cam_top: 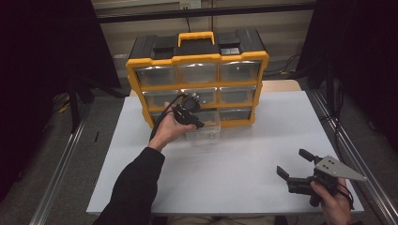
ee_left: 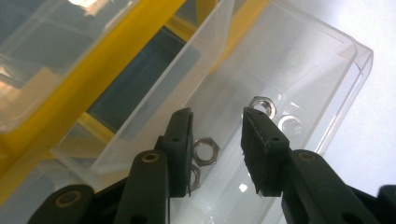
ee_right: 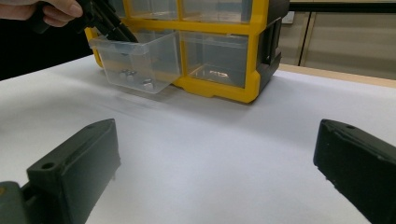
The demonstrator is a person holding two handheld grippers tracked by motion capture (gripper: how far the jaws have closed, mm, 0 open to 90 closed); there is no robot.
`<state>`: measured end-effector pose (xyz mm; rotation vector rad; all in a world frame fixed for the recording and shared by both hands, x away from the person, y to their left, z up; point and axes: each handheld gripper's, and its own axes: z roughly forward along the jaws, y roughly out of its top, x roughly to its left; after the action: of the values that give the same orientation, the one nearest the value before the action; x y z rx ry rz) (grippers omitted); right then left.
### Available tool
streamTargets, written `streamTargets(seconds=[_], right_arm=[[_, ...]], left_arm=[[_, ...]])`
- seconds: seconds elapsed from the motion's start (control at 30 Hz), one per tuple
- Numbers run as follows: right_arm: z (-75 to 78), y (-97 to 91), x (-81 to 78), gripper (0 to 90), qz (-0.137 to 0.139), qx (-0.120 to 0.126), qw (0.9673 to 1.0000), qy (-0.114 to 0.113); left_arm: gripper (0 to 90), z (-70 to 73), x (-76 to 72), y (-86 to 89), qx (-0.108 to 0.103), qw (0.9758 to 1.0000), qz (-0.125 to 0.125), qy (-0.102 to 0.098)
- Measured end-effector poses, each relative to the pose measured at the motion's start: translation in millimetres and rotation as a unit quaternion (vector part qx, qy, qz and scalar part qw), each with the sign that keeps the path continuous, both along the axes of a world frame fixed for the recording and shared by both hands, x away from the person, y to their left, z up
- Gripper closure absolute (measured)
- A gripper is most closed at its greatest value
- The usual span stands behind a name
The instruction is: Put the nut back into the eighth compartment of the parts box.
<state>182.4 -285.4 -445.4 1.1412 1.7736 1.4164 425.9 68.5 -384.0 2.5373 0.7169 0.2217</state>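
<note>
A yellow and black organizer [cam_top: 197,58] with clear drawers stands at the back of the white table [cam_top: 234,159]. Its bottom middle drawer [cam_top: 206,133] is pulled out. My left gripper [cam_top: 199,124] points down into that drawer. In the left gripper view the jaws [ee_left: 217,140] stand apart with nothing between the pads. Several steel nuts [ee_left: 206,151] lie loose on the drawer [ee_left: 327,60] bottom, one [ee_left: 262,105] just beyond the right pad. My right gripper [cam_top: 292,162] rests low at the front right, open and empty [ee_right: 217,154]. It faces the drawer [ee_right: 154,51] and the nuts [ee_right: 128,74].
The other clear drawers [cam_top: 239,70] are pushed in; one [ee_right: 215,56] holds small parts. Aluminium rails [cam_top: 349,150] run along both sides of the table. Bare tabletop [ee_right: 210,121] lies between my right gripper and the organizer.
</note>
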Motion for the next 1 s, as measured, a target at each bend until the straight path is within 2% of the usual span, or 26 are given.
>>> streamTargets(seconds=[0.03,0.1,0.33,0.4,0.53,0.67,0.73,0.8,0.87,0.9,0.97,1.0], right_arm=[[0.0,0.2,0.0,0.1,0.0,0.0,1.0,0.0],[-0.1,0.2,0.1,0.1,0.0,0.0,1.0,0.0],[-0.2,0.3,0.2,0.1,0.0,0.0,1.0,0.001],[-0.1,0.2,0.2,0.1,-0.001,0.0,1.0,0.0],[-0.1,0.2,0.1,0.1,-0.001,0.0,1.0,0.0],[-0.2,0.3,0.2,0.1,-0.001,0.0,1.0,0.0],[-0.2,0.3,0.3,0.1,-0.002,0.0,1.0,0.001],[-0.2,0.3,0.2,0.1,-0.002,0.0,1.0,0.0],[-0.1,0.1,0.2,0.1,-0.002,0.0,1.0,0.0],[-0.2,0.1,0.2,0.1,-0.002,0.0,1.0,0.0],[-0.1,0.1,0.2,0.1,-0.002,0.0,1.0,0.0],[-0.1,0.2,0.2,0.1,-0.002,0.0,1.0,0.0]], left_arm=[[63.1,-0.3,-2.0,-0.7,-0.013,0.9999,0.008,-0.007],[61.6,2.7,-3.3,0.8,-0.01,0.9998,0.009,-0.014],[58.8,17.2,-12.8,4.3,-0.038,0.9983,0.016,-0.042],[57.1,19.0,-14.4,6.0,-0.049,0.9979,0.02,-0.038],[52.9,21.3,-19.2,11.5,-0.074,0.9959,0.024,-0.048],[43.8,21.4,-21.9,17.3,-0.091,0.9943,0.024,-0.051],[40.1,19.9,-23.9,20.5,-0.103,0.9927,0.028,-0.056],[36.5,19.1,-26.1,22.9,-0.116,0.9913,0.035,-0.052],[29.8,17.4,-31.5,25.2,-0.133,0.9887,0.041,-0.057],[27.3,17.0,-33.5,26.1,-0.131,0.9884,0.044,-0.063],[23.3,15.6,-36.6,28.4,-0.136,0.9863,0.051,-0.078],[18.9,14.2,-37.5,30.5,-0.144,0.9837,0.063,-0.088]])
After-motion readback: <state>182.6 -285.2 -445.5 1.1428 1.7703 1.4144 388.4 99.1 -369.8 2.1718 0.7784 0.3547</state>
